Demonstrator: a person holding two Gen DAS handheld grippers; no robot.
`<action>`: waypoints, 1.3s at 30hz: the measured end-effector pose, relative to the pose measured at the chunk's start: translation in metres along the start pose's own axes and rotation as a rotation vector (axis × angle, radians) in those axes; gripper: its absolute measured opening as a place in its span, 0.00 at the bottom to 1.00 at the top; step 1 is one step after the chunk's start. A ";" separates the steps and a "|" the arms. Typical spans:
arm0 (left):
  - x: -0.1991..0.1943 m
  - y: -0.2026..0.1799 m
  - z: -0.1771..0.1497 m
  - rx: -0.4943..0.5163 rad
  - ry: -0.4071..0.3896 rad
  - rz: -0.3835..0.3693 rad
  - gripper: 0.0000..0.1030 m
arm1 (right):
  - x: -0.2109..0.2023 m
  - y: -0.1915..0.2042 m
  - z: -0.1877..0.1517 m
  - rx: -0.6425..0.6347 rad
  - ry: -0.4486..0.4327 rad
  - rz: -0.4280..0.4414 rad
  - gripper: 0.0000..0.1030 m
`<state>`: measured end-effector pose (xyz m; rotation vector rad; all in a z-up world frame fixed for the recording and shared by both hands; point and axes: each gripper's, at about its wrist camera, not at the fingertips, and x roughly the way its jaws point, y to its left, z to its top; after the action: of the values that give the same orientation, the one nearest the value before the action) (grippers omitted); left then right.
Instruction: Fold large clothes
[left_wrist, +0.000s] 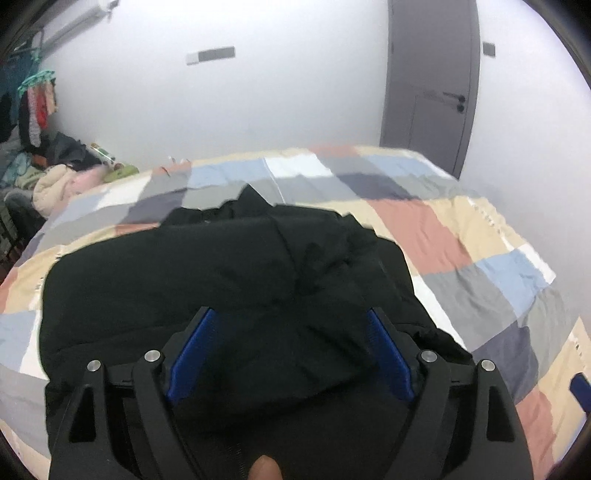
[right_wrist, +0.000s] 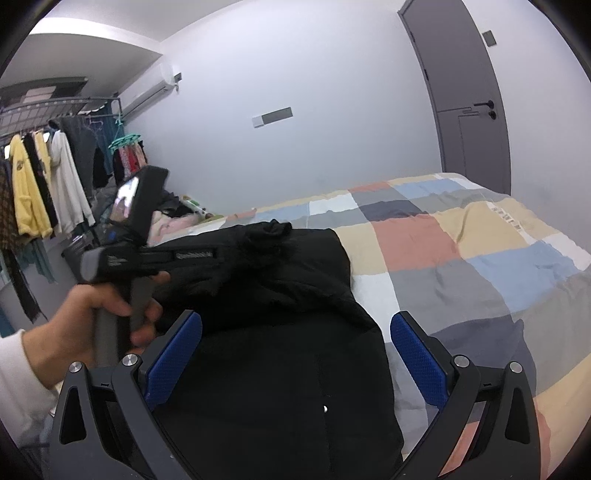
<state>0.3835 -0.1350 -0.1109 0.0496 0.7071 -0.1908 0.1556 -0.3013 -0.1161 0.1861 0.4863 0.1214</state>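
With both the left tongs (left_wrist: 290, 350) and right tongs (right_wrist: 295, 360) wide and empty above the black garment (left_wrist: 221, 280) on the bed (left_wrist: 461, 258), lower each onto an outer edge, close fully, then fold evenly.

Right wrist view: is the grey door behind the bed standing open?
No. The grey door sits shut in its frame, beyond the patchwork bed.

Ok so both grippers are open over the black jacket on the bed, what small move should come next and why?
Probably lower the left gripper and close it on the bunched fabric between its pads. Both it and the right gripper are open and hold nothing, and the black jacket lies rumpled on the patchwork quilt, seemingly only partly folded, so a fold needs a grip first.
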 end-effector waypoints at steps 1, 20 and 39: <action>-0.010 0.008 0.001 -0.018 -0.016 -0.002 0.82 | 0.001 0.002 0.001 -0.009 0.006 0.004 1.00; -0.069 0.209 -0.020 -0.195 -0.061 0.225 1.00 | 0.103 0.078 0.063 -0.124 0.042 0.125 0.83; 0.068 0.231 -0.034 -0.190 -0.006 0.199 1.00 | 0.268 0.074 0.035 -0.199 0.186 0.083 0.71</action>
<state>0.4561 0.0847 -0.1852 -0.0622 0.7074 0.0675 0.4021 -0.1909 -0.1920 -0.0007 0.6484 0.2690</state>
